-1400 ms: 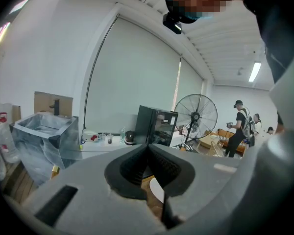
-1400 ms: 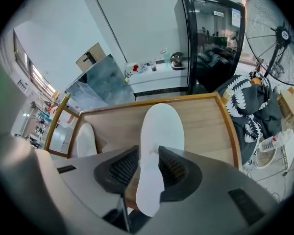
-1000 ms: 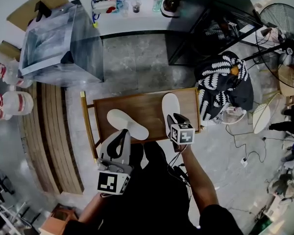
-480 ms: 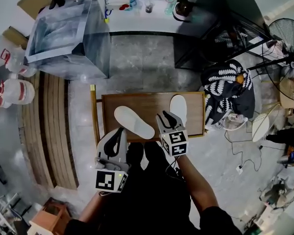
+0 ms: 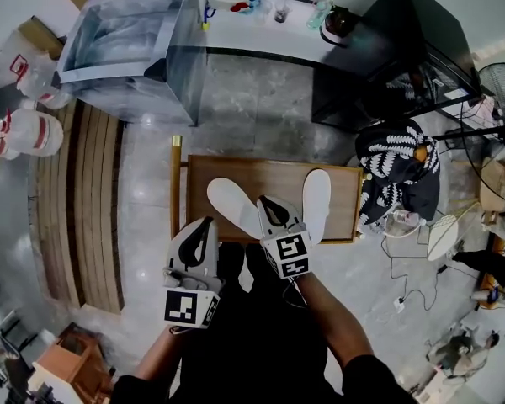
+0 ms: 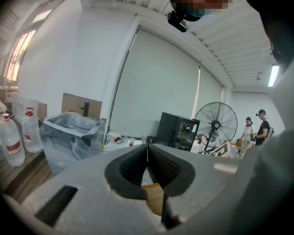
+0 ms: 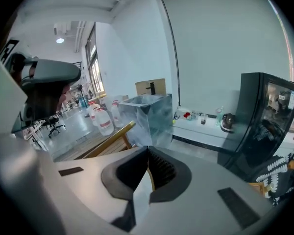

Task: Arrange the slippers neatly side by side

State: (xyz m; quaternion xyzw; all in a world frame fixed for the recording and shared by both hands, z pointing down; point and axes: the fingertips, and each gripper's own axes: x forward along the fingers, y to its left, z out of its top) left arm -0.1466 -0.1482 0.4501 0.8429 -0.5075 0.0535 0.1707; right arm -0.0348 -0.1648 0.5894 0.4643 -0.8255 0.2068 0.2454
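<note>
Wooden desk [image 5: 261,175]: crooked slipper [image 5: 231,204], straight slipper [image 5: 316,204]. Both empty: right claw [image 5: 265,202] just closed, left claw [image 5: 206,225] closed. Open, turn crooked slipper straight.

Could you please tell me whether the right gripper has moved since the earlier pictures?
Yes: the right gripper went left, off the right slipper toward the left slipper; its jaws just closed on nothing.

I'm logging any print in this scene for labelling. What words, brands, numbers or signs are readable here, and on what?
No text can be read anywhere.
Water jugs: red labels, print too small and blurred.
Marker cubes: black and white square patterns, no letters.
Slippers: plain white, no print visible.
</note>
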